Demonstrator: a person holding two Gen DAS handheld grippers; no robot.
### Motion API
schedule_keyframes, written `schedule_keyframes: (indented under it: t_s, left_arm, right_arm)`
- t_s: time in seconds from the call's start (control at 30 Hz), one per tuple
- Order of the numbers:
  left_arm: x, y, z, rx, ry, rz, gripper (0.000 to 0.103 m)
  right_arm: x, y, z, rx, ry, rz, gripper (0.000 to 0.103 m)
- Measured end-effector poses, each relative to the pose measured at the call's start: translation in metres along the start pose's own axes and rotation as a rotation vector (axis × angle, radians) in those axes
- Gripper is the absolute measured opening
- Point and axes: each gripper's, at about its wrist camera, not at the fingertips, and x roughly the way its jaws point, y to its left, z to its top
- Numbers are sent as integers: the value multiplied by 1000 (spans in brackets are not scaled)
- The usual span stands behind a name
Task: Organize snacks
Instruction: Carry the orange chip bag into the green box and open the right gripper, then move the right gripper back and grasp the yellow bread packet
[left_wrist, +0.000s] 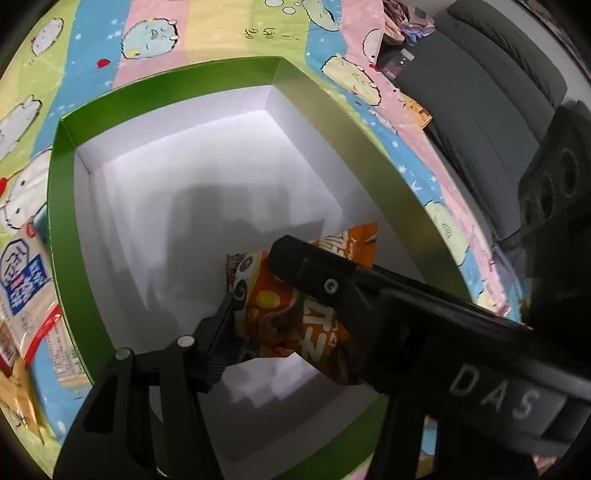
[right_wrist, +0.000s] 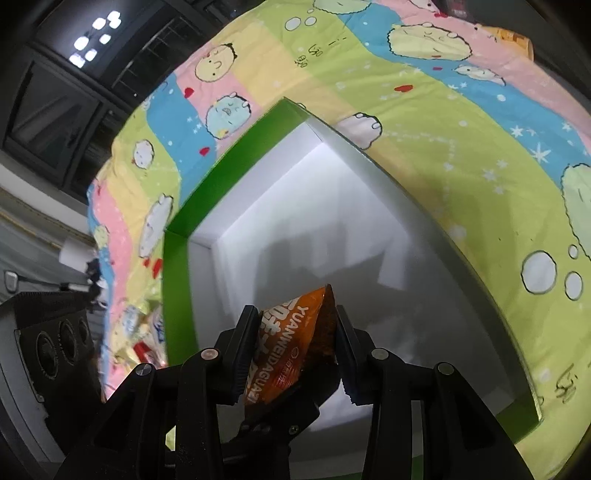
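Note:
A green box with a white inside (left_wrist: 55, 177) lies open on a cartoon-print bedspread; it also shows in the right wrist view (right_wrist: 177, 258). My right gripper (right_wrist: 295, 332) is shut on an orange snack packet (right_wrist: 291, 343) and holds it over the box's near end. In the left wrist view the right gripper's black arm (left_wrist: 369, 295) crosses in front, with the same orange packet (left_wrist: 280, 314) at its tip. Only one finger (left_wrist: 221, 325) of my left gripper shows, beside the packet; its other finger is hidden behind the right gripper.
Several loose snack packets (left_wrist: 26, 295) lie on the bedspread left of the box, also seen in the right wrist view (right_wrist: 144, 332). A grey sofa (left_wrist: 498, 92) stands beyond the bed. A dark window (right_wrist: 74, 74) is at far left.

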Motion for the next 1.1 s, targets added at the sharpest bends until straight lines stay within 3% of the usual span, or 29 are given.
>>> schedule_keyframes:
  t_s: [0.33, 0.5, 0.87, 0.93, 1.0, 1.1]
  left_arm:
    - [-8, 1, -30, -20, -16, 5, 58]
    - [-10, 2, -38, -64, -4, -26, 58]
    - [-7, -6, -40, -85, 14, -10, 62]
    - [-14, -10, -38, -71, 12, 6, 64]
    - [-28, -15, -37, -31, -31, 38, 67]
    - [-52, -18, -35, 7, -77, 59, 74]
  right_arm:
    - [-9, 8, -31, -28, -12, -43, 43]
    - [-15, 6, -36, -15, -13, -40, 43]
    - [-22, 11, -39, -47, -27, -95, 43]
    - [-29, 16, -39, -67, -49, -124, 47]
    - [-37, 21, -40, -83, -71, -137, 64]
    - [-53, 34, -42, -110, -119, -142, 76]
